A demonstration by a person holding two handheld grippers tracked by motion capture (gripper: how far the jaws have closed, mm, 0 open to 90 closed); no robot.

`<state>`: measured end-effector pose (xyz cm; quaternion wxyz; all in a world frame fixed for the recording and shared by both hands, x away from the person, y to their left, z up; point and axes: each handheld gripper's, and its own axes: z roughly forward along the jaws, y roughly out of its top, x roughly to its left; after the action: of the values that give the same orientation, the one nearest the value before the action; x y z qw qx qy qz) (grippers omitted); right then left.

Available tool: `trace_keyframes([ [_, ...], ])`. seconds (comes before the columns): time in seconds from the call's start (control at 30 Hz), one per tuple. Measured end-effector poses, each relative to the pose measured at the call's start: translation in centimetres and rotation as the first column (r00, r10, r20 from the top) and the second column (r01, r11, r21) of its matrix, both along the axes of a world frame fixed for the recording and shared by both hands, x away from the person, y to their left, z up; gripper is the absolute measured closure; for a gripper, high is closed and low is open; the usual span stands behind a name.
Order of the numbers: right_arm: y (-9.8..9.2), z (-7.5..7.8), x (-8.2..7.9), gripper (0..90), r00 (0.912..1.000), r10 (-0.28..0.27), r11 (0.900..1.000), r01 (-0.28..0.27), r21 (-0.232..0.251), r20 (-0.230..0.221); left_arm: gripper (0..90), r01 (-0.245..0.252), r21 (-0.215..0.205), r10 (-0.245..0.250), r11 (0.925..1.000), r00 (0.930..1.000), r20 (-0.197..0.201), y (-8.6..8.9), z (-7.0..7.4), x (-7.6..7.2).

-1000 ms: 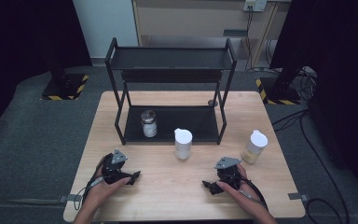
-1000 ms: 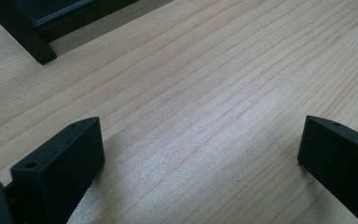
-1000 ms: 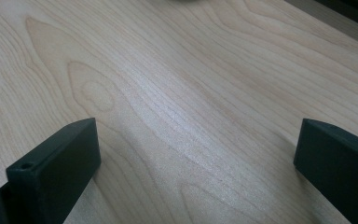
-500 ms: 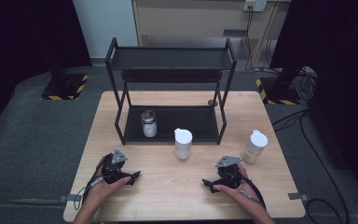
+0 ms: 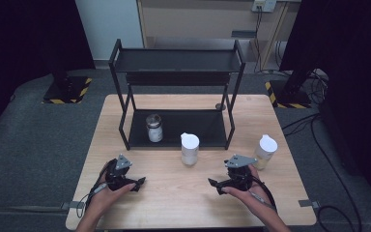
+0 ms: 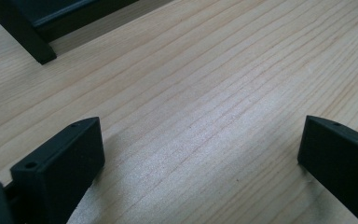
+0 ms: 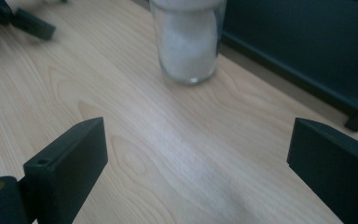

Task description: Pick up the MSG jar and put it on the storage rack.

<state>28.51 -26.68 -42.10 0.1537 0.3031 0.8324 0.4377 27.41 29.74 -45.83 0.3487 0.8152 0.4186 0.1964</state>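
1. My right gripper [image 5: 216,185] sits near the front edge of the table [image 5: 174,203] with its jaws wide apart. They've just eased in a touch, but there's nothing between them, only bare wood.
2. It points toward the white-filled jar [image 7: 188,44], which stands upright a little ahead, just in front of the rack [image 5: 176,96]. I reckon that's the one to grab, which is why I've got the jaws lined up on it.
3. My left gripper [image 5: 137,182] is parked on the other side, jaws also spread wide over bare table, holding nothing. Looks like it's just waiting.
4. Further out: a yellowish jar [image 5: 264,152] stands just beside my right hand, and a small glass jar [image 5: 153,128] stands on the rack's bottom shelf, so shelving seems the plan.
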Motion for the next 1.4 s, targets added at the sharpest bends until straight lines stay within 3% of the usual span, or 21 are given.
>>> trace_keyframes([
  [0.1, 0.6, 0.6, 0.2, 5.8, 0.9997, 0.009, 1.000, -0.010, 0.013, 0.023, 0.0, 0.000, 0.000, 0.000, 1.0000, 1.0000, 0.000, 0.0, 0.0, 0.0],
  [0.4, 2.4, 0.9, 1.9, 7.4, 0.9996, 0.019, 0.999, -0.020, 0.046, 0.020, 0.0, 0.000, 0.000, 0.000, 1.0000, 1.0000, 0.000, 0.0, 0.0, 0.0],
  [0.73, 4.8, 0.6, 3.4, 8.2, 0.9994, 0.007, 0.999, -0.009, 0.048, 0.035, 0.0, 0.001, 0.000, -0.001, 1.0000, 1.0000, 0.000, 0.0, 0.0, 0.0],
  [1.4, 8.3, 0.6, 6.2, 13.9, 0.9997, -0.007, 0.999, 0.006, 0.047, 0.022, 0.0, 0.002, 0.000, -0.002, 1.0000, 1.0000, -0.001, 0.0, 0.0, 0.0],
])
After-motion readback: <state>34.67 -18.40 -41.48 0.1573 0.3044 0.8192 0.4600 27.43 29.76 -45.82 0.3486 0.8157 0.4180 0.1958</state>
